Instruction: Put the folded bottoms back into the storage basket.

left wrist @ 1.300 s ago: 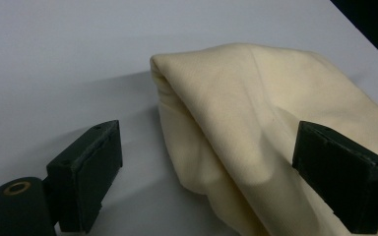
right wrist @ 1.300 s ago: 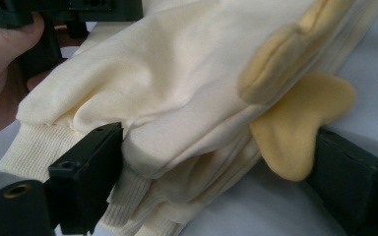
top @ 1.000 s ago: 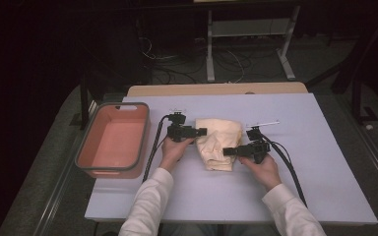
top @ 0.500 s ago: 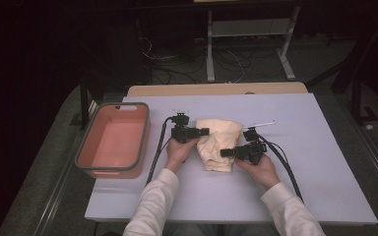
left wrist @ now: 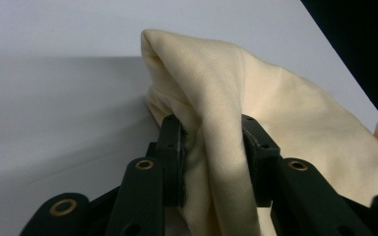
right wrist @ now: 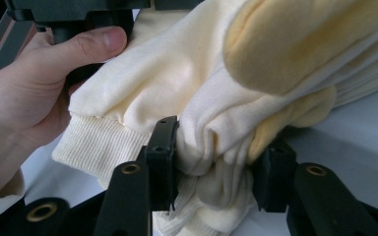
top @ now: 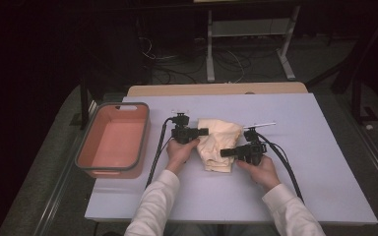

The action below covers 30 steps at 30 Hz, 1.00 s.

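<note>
The crumpled pale cream knit garment (top: 219,144) is one plain colour with no print; its ribbed cuff (right wrist: 98,142) is the same cream, and one fold (right wrist: 295,39) looks a deeper buttery yellow. The flat table cover (top: 325,162) is pale lavender-blue. The rectangular salmon-pink plastic tub (top: 113,142) has a grey rim. Both two-jaw handheld grippers are black, left (top: 203,132) and right (top: 225,153), with brass-coloured rivets (left wrist: 144,164) at the joints. The person's long sleeves (top: 152,209) are white.
</note>
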Available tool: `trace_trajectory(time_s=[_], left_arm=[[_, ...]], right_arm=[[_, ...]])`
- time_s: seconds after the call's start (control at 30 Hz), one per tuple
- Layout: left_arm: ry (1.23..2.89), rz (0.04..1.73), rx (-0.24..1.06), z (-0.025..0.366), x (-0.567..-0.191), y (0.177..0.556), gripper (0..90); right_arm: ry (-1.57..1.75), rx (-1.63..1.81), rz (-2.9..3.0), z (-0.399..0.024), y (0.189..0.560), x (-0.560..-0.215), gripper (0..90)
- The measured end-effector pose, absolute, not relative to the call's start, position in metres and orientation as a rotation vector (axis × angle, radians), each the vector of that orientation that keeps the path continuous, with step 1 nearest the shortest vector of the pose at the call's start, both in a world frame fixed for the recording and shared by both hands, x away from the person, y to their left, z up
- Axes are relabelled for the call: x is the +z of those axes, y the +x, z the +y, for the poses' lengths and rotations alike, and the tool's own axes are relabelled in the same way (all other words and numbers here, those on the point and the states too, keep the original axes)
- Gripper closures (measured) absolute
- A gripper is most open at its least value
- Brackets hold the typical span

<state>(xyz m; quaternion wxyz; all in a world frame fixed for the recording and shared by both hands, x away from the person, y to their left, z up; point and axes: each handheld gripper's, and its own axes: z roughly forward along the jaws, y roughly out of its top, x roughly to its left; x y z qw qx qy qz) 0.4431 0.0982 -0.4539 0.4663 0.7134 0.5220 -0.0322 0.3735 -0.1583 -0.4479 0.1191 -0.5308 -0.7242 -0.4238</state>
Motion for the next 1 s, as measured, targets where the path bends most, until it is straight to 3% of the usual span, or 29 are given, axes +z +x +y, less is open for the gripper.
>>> trace_trajectory(time_s=[1.0], left_arm=[[1.704,1.196,-0.102,0.114,-0.404,0.431,70.1]], right_arm=[[-1.539,-1.302,-2.201,-0.148,0.356,-0.406,62.3]])
